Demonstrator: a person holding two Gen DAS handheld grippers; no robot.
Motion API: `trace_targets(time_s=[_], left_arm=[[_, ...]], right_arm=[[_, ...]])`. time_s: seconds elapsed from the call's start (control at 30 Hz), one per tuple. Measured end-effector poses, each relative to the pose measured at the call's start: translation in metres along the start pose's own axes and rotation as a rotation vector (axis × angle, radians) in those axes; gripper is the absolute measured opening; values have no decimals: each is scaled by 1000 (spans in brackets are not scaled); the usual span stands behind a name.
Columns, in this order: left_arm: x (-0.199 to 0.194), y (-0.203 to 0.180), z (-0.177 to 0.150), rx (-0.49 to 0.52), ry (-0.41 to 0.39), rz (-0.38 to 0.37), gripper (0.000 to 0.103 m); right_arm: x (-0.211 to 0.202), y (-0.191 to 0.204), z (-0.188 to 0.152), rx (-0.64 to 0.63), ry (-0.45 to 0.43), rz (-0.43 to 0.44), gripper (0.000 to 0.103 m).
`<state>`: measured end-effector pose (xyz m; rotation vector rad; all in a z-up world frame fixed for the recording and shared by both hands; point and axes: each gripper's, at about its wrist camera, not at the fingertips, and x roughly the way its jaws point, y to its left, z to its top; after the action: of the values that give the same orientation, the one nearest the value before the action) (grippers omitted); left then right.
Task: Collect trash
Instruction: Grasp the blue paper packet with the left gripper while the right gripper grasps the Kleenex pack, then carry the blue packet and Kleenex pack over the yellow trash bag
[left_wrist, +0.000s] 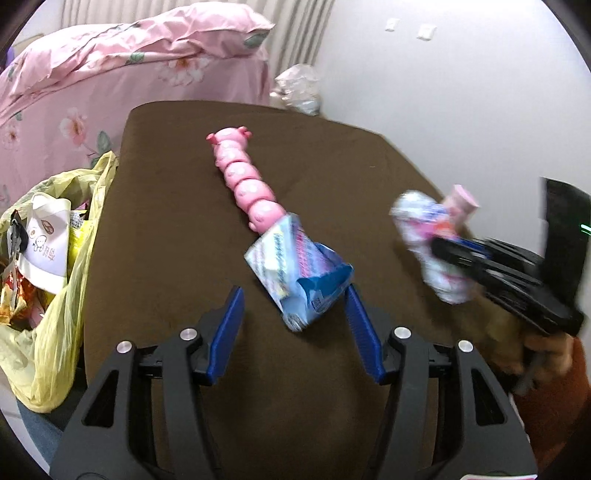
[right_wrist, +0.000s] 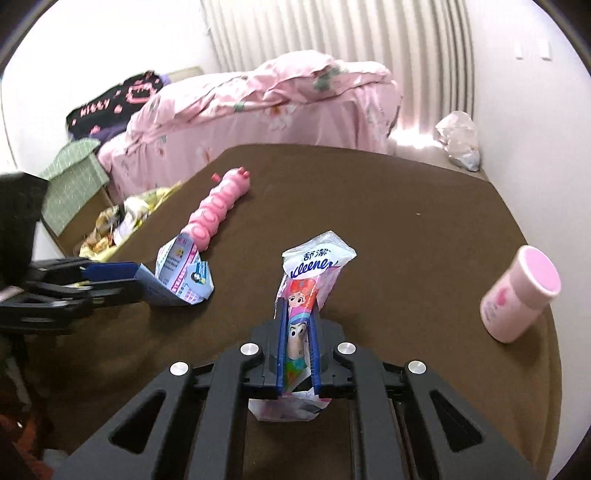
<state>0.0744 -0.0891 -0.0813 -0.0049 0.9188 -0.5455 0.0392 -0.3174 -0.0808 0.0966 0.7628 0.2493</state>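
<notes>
A torn blue and white carton (left_wrist: 295, 275) lies on the brown table (left_wrist: 184, 206), touching a pink caterpillar toy (left_wrist: 242, 179). My left gripper (left_wrist: 293, 306) is open, its blue pads on either side of the carton's near end. My right gripper (right_wrist: 298, 325) is shut on an empty Kleenex tissue wrapper (right_wrist: 314, 273) and holds it above the table; both show blurred in the left wrist view (left_wrist: 436, 243). A yellow trash bag (left_wrist: 55, 295) full of rubbish hangs off the table's left edge. The carton (right_wrist: 184, 275) also shows in the right wrist view.
A pink and white bottle (right_wrist: 519, 295) stands at the table's right edge. A bed with a pink floral quilt (left_wrist: 122, 74) is behind the table. A crumpled plastic bag (left_wrist: 299, 88) lies on the floor by the wall. A green-lined box (right_wrist: 74, 177) sits left.
</notes>
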Motion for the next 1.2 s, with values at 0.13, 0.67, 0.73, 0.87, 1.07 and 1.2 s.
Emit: trace_targets(time_s=[0.13, 0.67, 0.73, 0.87, 1.07, 1.2], left_arm=[[20, 7, 15, -66, 24, -12, 53], [-40, -9, 20, -4, -120, -5, 5], [-54, -8, 20, -2, -150, -1, 5], [-82, -1, 18, -15, -209, 16, 5], [-133, 33, 11, -75, -330, 112, 5], [-158, 69, 3, -152, -383, 181, 5]], right_arm=[[-9, -4, -2, 2, -12, 6, 11], [-35, 15, 6, -50, -80, 10, 11], [-43, 23, 10, -70, -97, 10, 11], [-59, 48, 22, -126, -133, 20, 11], [-79, 101, 44, -255, -195, 53, 11], [-75, 130, 59, -302, -199, 110, 11]])
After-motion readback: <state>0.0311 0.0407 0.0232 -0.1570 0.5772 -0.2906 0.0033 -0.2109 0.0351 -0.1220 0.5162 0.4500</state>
